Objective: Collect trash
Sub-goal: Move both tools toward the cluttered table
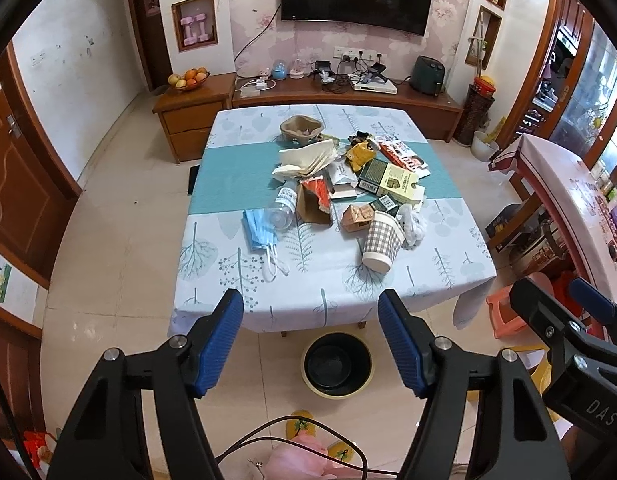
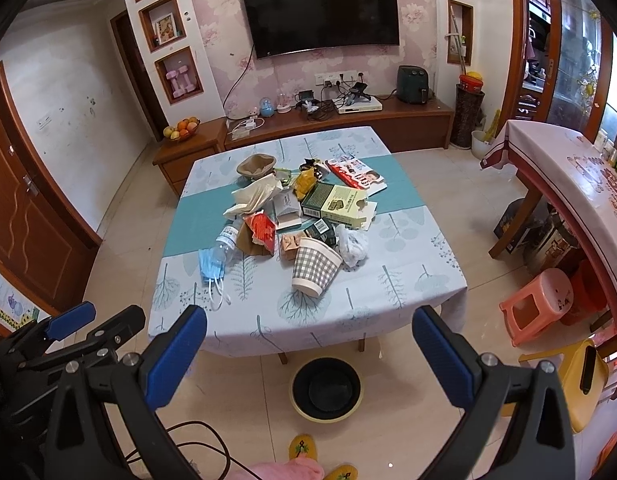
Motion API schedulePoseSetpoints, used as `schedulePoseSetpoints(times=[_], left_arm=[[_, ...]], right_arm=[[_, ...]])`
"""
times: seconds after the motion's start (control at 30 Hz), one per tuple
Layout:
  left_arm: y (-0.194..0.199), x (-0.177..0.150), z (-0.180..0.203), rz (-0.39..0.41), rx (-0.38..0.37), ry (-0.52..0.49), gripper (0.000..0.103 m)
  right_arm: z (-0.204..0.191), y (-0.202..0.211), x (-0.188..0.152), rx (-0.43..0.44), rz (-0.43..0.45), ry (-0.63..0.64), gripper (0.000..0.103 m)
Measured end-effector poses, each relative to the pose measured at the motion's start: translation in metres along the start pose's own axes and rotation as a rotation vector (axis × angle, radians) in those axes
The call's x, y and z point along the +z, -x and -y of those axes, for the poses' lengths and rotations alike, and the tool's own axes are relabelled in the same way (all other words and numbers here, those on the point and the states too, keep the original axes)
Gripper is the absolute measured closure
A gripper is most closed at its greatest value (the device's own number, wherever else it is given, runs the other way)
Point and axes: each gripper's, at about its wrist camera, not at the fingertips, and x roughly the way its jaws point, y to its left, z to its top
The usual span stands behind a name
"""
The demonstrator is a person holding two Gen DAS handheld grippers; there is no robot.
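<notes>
- Step in hand, as I judge it: the approach. Nothing is gripped. The left claw [image 1: 310, 312] is released and empty, jaws apart; the right claw [image 2: 309, 328] is spread wide, also empty. Both hover short of the bench's [image 2: 348, 320] near edge.
- The trash lies heaped mid-bench: a checked paper cup [image 2: 314, 266] on its side nearest, a blue face mask [image 2: 210, 266] at near left, a clear bottle [image 1: 280, 212], a green box [image 1: 392, 180], and crumpled white plastic [image 2: 352, 250].
- The bin [image 2: 326, 390] stands on the floor just below the near edge.
- The next move likely calls for reaching in over the edge to the cup or mask.
- A pink stool [image 2: 538, 302] sits well right; nothing blocks the way.
</notes>
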Motion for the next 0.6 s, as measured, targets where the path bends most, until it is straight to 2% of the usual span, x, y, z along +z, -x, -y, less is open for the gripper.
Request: schedulePoseSetpoints(times=[0.17,0.5,0.6], left_arm=[[-0.008,0.015,-0.003,0.004,-0.024,-0.018,0.035],[-0.029,0.035,-0.006,-0.022,-0.066,-0.052,0.035],[-0.031,0.039,-0.009,-0.022,-0.075,-0.048,0.035]], right_arm=[[0.006,-0.001,0.009,0.005,-0.006,-0.06,0.011],[0.003,-0.004,0.018,-0.019,0.002,-0.098,0.011],[0.001,-0.006,0.021,-0.02,0.001,-0.102,0.014]])
